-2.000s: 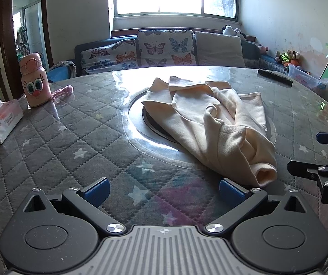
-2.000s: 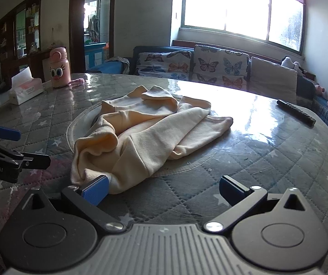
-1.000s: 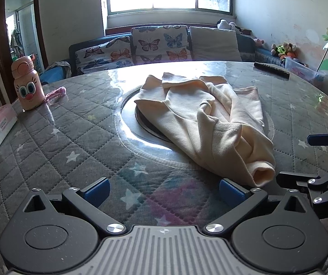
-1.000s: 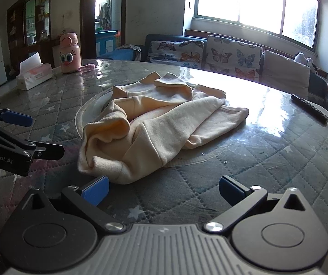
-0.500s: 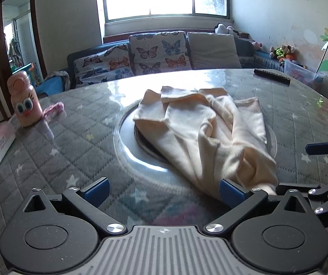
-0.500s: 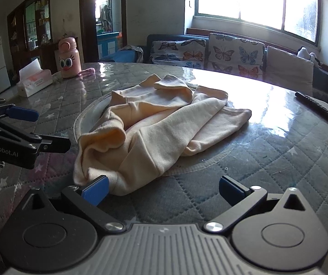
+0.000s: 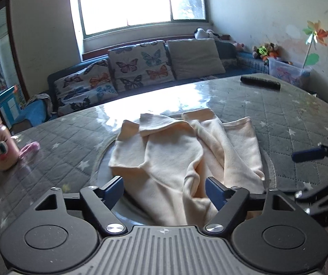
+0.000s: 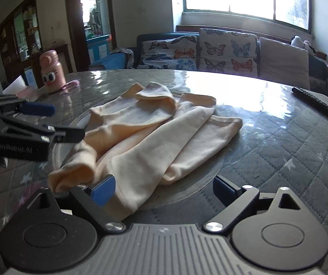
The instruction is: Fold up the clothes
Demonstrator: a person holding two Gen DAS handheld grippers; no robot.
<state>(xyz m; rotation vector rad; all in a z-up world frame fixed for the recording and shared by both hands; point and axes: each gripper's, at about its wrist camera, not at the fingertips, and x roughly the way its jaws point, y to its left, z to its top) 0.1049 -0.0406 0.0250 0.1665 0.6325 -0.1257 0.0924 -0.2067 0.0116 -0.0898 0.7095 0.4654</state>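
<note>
A cream garment [image 7: 184, 155] lies crumpled on the round glass disc [image 8: 200, 176] mid-table. The left gripper [image 7: 165, 190] straddles its near end, jaws closing, pads not yet pressing. The right gripper [image 8: 161, 189] is closing too, cloth between its blue pads [image 8: 103, 189], ungripped.

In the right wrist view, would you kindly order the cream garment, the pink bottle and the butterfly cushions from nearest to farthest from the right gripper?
Seen from the right gripper, whose jaws are closing:
1. Cream garment: directly ahead, its near edge between the fingers, on the table.
2. Pink bottle: far left side of the table.
3. Butterfly cushions: beyond the table, on the sofa under the window.
</note>
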